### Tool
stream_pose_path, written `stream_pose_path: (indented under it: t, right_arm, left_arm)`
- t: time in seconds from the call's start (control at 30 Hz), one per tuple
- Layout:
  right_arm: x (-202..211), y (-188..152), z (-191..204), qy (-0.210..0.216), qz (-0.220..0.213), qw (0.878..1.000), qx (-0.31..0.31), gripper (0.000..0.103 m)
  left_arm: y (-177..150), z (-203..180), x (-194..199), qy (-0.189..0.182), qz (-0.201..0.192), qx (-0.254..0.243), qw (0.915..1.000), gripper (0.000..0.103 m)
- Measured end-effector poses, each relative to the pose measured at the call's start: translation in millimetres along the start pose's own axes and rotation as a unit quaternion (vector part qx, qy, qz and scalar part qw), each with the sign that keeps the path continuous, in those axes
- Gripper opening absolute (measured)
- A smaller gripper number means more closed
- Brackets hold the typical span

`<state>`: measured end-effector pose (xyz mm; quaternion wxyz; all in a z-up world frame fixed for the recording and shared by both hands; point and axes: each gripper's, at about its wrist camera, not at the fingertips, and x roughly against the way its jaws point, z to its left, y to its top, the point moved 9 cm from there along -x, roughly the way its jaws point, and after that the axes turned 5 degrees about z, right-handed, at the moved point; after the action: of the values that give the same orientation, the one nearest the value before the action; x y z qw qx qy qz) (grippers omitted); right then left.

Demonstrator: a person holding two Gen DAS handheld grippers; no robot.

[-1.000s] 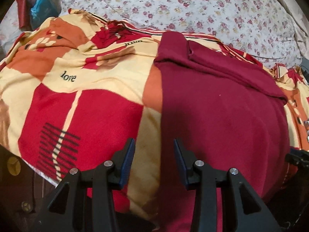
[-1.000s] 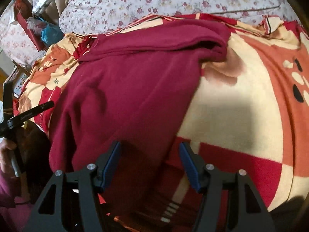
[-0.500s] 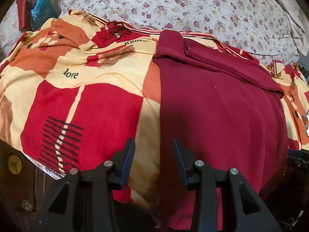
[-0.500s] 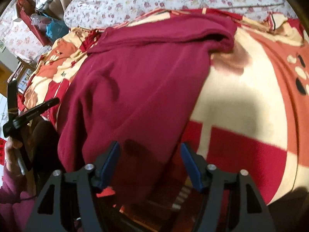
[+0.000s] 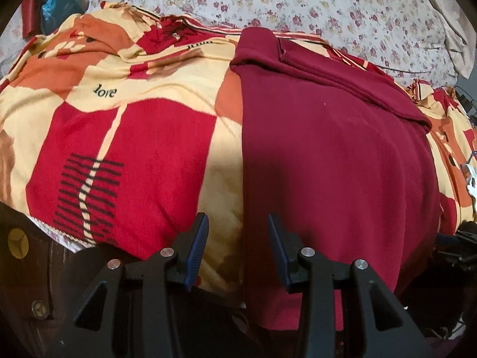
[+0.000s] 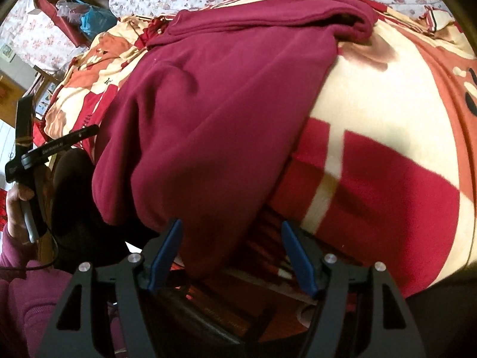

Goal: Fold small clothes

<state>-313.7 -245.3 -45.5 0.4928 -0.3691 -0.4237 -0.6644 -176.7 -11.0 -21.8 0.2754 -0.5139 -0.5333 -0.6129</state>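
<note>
Right wrist view shows I have drawn my right gripper [image 6: 231,249] back, both grippers released, garment [image 6: 226,95] hem now just ahead of it over the blanket [image 6: 387,125] edge, ready for grasping.

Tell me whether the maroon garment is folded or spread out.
Mostly spread: the maroon garment lies flat over the patterned blanket, only its far edge doubled over; the near end hangs off.

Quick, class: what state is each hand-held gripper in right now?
Left hand-held gripper: open, holding nothing.
Right hand-held gripper: open, holding nothing.
</note>
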Motion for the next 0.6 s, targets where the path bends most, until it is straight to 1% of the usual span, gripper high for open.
stream_pose_path:
  t: [0.07,0.2,0.27,0.43,0.53,0.6]
  right_arm:
    - [-3.3,-5.2,3.1,0.011,0.012,1.0,-0.001,0.073]
    - [-12.4,-17.0,12.0,0.012,0.031,0.999,0.023,0.073]
    - [-16.7,-21.4,14.5,0.019,0.04,0.999,0.025,0.073]
    - [-27.3,-30.7,17.4,0.043,0.056,0.997,0.02,0.073]
    - [-32.7,-31.9,17.6,0.051,0.057,0.997,0.014,0.073]
    - [-32.8,-31.6,21.8,0.064,0.052,0.996,0.015,0.073]
  left_arm:
    - [-6.6,2.1,-1.0,-0.013,0.012,0.003,0.9998,0.02]
    - [-20.6,5.4,-5.4,-0.036,0.037,0.017,0.9985,0.02]
    - [-29.1,3.4,-8.3,-0.047,0.051,0.016,0.9975,0.02]
    - [-41.6,-9.5,-10.3,-0.054,0.067,-0.007,0.9963,0.02]
    - [-42.1,-13.1,-15.7,-0.056,0.074,-0.005,0.9957,0.02]
    - [-41.3,-14.2,-19.6,-0.059,0.078,-0.002,0.9952,0.02]
